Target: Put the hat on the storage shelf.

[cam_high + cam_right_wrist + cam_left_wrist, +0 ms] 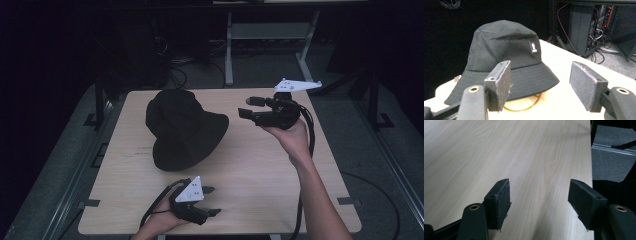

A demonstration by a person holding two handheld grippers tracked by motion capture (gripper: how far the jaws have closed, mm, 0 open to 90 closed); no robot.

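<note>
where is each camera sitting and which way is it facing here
high view: above the near edge, looking forward and down on the pale wooden table; both forearms, both tongs.
left gripper view: rides the left tongs, facing bare tabletop; open jaws.
right gripper view: rides the right tongs, facing the black cloth bucket hat; open jaws.
shared: hat, high and right views.

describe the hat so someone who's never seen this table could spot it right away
On the light wooden table, look at the far left part of the top. There sits a black bucket hat, brim down. It is the one soft fabric thing there, with a small white-printed label on its crown.
</note>
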